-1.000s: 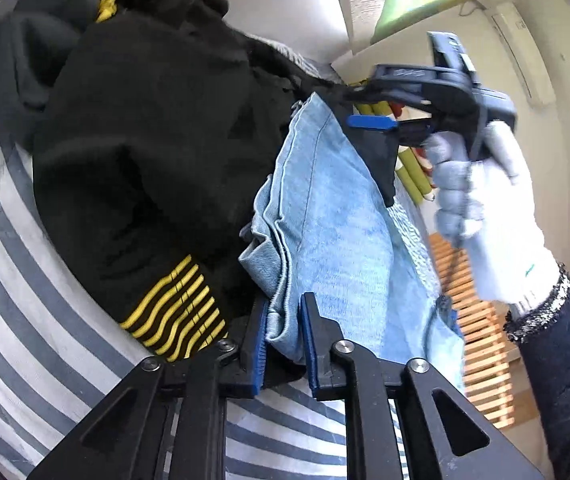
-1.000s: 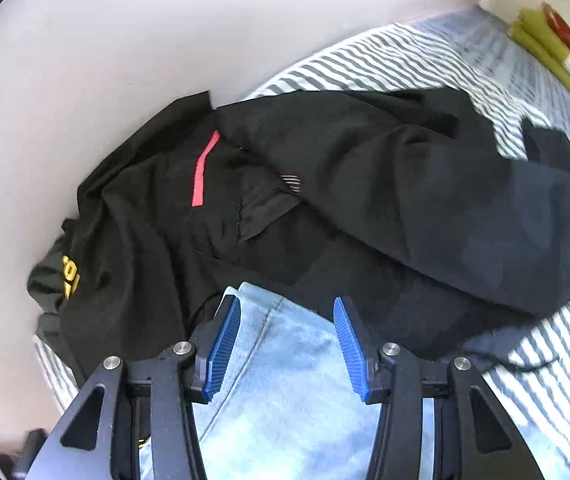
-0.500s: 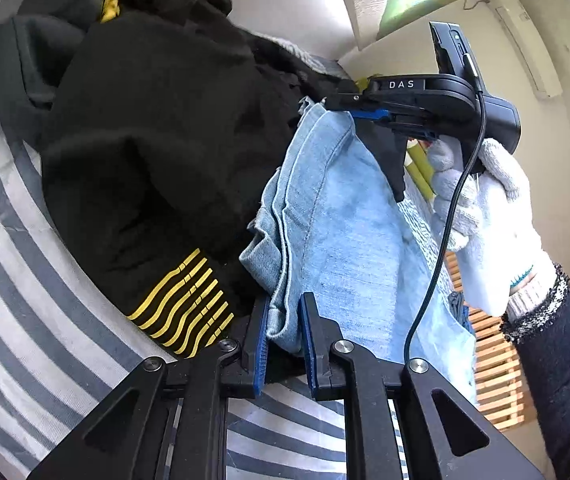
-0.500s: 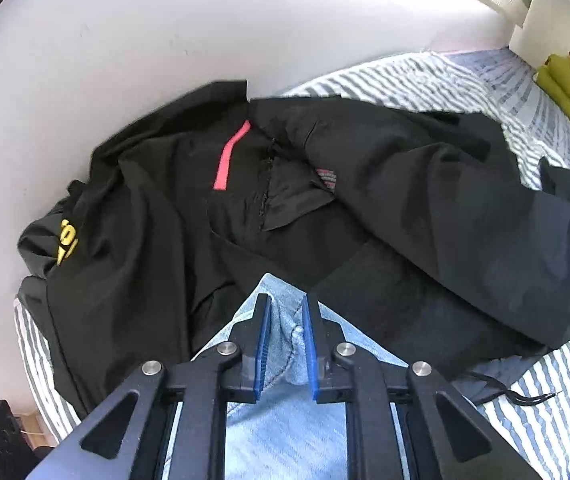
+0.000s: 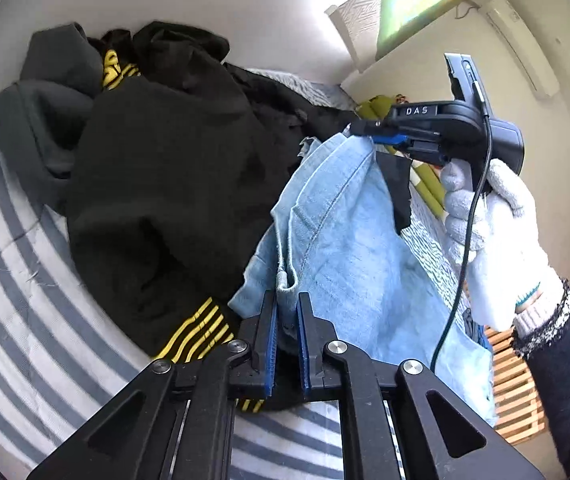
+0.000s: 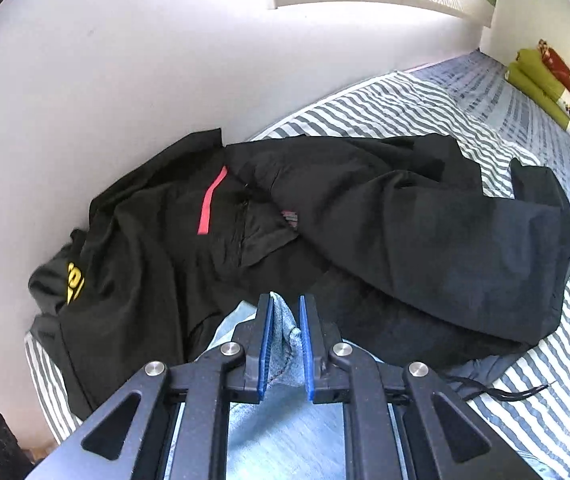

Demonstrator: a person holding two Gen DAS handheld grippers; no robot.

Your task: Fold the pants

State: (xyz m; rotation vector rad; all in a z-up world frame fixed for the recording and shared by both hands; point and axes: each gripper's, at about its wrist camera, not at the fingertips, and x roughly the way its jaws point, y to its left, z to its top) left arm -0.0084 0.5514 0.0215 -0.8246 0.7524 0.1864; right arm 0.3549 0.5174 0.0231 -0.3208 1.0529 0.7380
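1. Both tools clench the light blue jeans (image 5: 349, 248): the left tool (image 5: 285, 344) near, the right tool (image 5: 377, 136) far.
2. Jeans hang lifted over the striped bed (image 5: 25, 280), beside black clothes (image 5: 173, 184).
3. No fold made yet, I judge.

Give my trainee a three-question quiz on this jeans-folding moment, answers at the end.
1. True or false: both grippers are clamped on the light blue jeans.
2. Which colour are the stripes on the cuff of the black garment beside the left gripper? A red, B yellow, C white.
3. What covers the hand holding the right gripper?

Key: 1 true; 2 B; 3 a white knit glove.
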